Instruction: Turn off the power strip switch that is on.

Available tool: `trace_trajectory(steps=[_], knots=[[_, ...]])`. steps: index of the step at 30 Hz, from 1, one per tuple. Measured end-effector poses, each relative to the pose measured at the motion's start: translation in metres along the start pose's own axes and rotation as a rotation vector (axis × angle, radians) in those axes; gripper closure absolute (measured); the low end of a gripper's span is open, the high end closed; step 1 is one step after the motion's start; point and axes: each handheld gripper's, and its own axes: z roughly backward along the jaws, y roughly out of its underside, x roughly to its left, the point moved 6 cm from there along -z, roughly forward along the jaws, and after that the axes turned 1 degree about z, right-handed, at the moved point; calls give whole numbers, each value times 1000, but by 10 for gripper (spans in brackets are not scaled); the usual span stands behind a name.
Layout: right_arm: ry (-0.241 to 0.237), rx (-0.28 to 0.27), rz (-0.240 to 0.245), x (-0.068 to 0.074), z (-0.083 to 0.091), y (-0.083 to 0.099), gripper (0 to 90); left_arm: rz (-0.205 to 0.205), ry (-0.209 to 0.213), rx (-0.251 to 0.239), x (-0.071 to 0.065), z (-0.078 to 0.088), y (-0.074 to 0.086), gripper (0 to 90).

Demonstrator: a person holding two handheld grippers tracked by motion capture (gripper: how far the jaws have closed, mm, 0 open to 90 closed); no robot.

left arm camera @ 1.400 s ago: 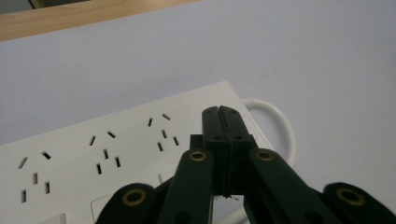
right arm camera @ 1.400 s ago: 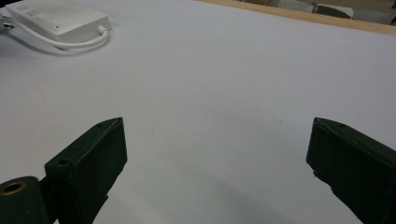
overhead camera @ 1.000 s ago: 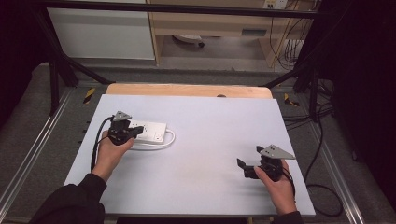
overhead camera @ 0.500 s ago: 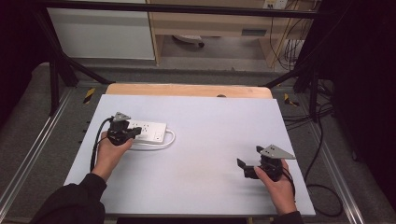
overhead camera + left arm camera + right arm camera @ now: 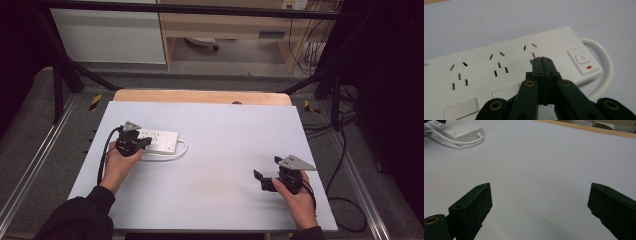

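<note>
Over the power strip hangs the left gripper, jaws pressed together, power button just beside its tips.

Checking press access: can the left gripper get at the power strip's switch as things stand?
Probably yes: the left gripper, jaws shut, hovers over the power strip, switch just beside its tips, nothing between.

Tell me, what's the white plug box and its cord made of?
The power strip looks like hard white plastic: smooth, slightly glossy, with moulded socket slots and a moulded button. Its cord looks like flexible rubber or soft plastic, since it curves in a smooth loop; which of the two, the look leaves open.
</note>
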Motion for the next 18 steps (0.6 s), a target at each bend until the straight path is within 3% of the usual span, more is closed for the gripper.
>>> trace_trajectory(steps=[18], knots=[[-1,0,1,0,0,0,59,-11,-11,12,2,-3,2,900]])
